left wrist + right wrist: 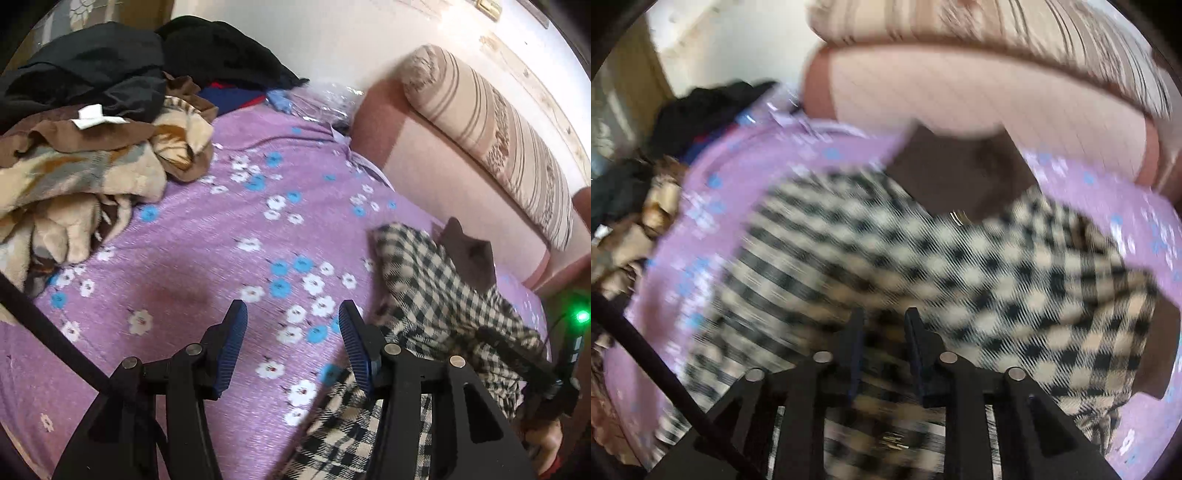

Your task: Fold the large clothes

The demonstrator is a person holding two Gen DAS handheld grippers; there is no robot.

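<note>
A black-and-cream checked garment (436,295) with a brown lining (469,254) lies crumpled on the purple flowered bedsheet (207,236), at the right in the left wrist view. My left gripper (291,317) is open and empty above bare sheet, just left of the garment. In the blurred right wrist view the checked garment (923,251) fills the middle, brown lining (960,177) at its far side. My right gripper (882,321) hangs over the garment with a narrow gap between its jaws; checked cloth shows in the gap, but the blur hides whether it is gripped.
A heap of beige, brown and black clothes and blankets (85,147) fills the far left of the bed. A pink headboard (443,177) with a striped bolster (495,125) runs along the right. Clear plastic wrap (325,99) lies at the far corner.
</note>
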